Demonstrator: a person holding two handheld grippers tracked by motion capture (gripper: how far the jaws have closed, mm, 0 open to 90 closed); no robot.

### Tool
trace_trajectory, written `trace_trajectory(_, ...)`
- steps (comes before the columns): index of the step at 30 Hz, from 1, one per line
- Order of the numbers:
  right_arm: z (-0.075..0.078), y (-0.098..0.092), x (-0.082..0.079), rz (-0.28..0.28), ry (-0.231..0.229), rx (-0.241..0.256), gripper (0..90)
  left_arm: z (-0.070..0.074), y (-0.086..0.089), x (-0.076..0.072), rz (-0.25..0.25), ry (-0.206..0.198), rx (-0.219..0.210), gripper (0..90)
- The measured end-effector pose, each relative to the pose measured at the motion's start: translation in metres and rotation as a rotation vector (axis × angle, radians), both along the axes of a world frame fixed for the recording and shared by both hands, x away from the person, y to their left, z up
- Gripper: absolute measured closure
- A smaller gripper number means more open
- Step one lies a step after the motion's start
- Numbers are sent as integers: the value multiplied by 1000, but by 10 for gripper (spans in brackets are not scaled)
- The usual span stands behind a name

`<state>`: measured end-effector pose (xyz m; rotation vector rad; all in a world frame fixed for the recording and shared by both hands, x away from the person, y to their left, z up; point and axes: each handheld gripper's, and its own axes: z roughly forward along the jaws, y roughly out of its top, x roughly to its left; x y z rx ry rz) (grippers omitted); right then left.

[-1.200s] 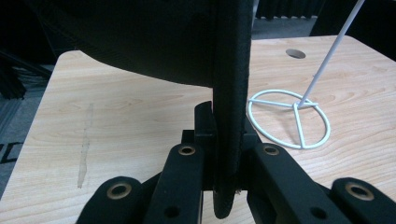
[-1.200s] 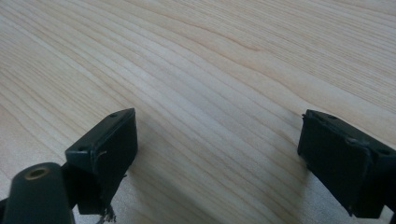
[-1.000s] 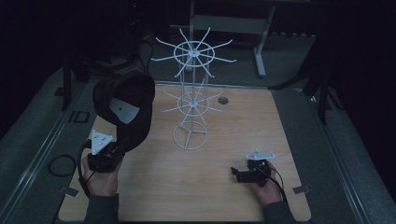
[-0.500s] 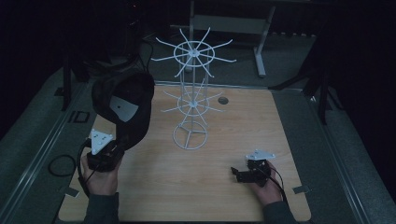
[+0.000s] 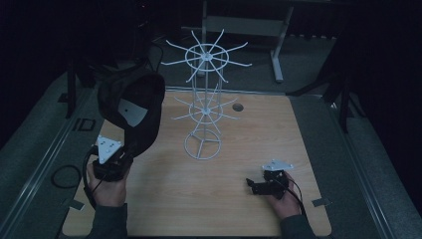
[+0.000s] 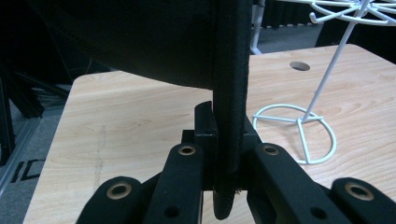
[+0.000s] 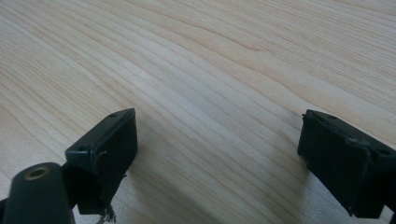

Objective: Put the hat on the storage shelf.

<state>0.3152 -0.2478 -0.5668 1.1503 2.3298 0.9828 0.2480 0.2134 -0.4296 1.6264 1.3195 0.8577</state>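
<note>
Since the earlier frames little has shifted: the black cap (image 5: pixel 133 110) is still held up at the left of the desk (image 5: pixel 164 209), perhaps a touch higher, and my right tongs (image 5: pixel 253 186) have not moved.

High view: my left tongs (image 5: pixel 128 152) grip the cap at its lower edge; the cap hangs above the desk, left of the white wire rack (image 5: pixel 205 102) and apart from it. The right tongs lie low near the desk's front right.

Left gripper view: the left tongs (image 6: pixel 227 140) are closed tight on the cap's brim (image 6: pixel 229 93), which stands edge-on between the jaws. The rack's ring base (image 6: pixel 299 133) sits to the right.

Right gripper view: the right tongs (image 7: pixel 215 154) are wide open, empty, over bare wood.
</note>
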Motion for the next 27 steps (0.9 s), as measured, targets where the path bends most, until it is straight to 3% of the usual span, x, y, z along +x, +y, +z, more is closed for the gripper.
trace_trajectory(27, 0, 0, 0, -1, 0, 2, 119, 14, -6, 2, -2, -36, 23, 864)
